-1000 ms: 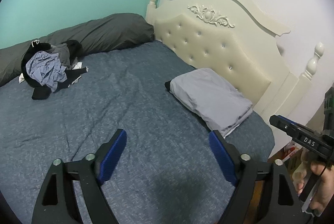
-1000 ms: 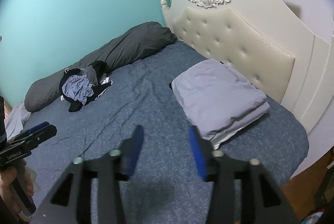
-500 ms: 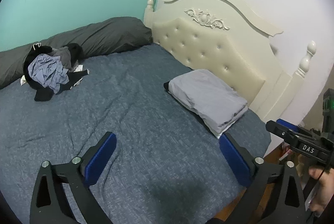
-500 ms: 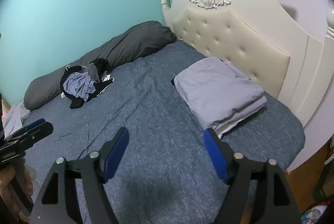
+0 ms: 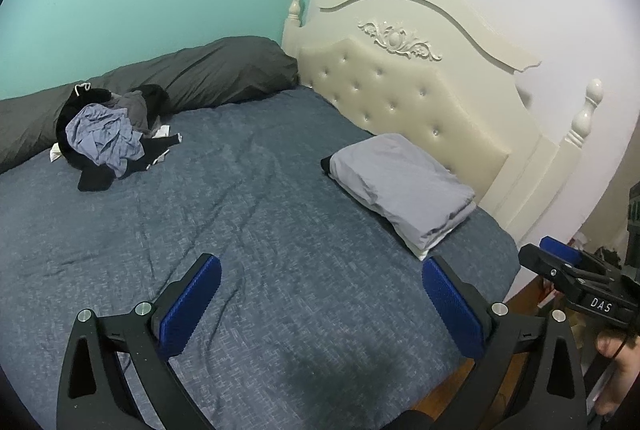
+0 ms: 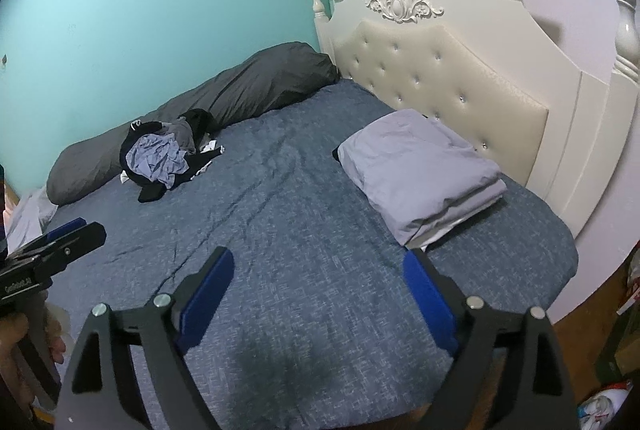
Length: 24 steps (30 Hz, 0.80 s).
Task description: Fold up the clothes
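Clothes (image 5: 106, 135) lie far left of left tool (image 5: 320, 282) (jaws wide)

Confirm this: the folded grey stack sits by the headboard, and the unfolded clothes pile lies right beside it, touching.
Not touching. The folded grey stack is by the headboard, but the unfolded clothes pile lies far across the bed against the dark bolster, as the right wrist view shows.
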### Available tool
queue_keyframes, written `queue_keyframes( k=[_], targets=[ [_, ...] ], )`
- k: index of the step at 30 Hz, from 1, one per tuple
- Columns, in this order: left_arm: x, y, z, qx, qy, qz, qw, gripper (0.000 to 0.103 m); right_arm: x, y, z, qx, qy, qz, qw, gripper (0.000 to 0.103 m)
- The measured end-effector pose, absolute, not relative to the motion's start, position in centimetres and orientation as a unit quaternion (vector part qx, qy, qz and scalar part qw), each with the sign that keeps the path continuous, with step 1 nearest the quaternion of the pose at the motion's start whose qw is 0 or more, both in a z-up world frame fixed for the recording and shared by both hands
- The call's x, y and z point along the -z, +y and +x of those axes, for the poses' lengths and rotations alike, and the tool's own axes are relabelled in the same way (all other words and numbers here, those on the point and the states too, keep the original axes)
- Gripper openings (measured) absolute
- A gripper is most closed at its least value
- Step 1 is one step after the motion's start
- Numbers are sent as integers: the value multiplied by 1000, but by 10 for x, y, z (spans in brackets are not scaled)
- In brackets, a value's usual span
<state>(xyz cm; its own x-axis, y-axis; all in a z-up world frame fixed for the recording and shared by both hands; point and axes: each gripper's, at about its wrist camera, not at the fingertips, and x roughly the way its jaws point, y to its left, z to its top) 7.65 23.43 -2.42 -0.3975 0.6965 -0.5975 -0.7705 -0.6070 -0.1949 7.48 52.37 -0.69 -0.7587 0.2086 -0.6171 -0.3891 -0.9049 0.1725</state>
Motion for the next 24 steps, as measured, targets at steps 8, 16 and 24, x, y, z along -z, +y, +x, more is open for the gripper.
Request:
queue_keyframes(
  k=[8,16,24],
  targets=[
    [19,218,91,-838,63,-312,443,103,3,505,90,-929,140,-300,162,89],
    [16,206,98,-843,59,-305,440,103,4,492,104,-931,143,-297,159,90],
    [20,199,107,-844,65,-300,439,103,6,484,112,-931,143,-296,159,90]
  ],
)
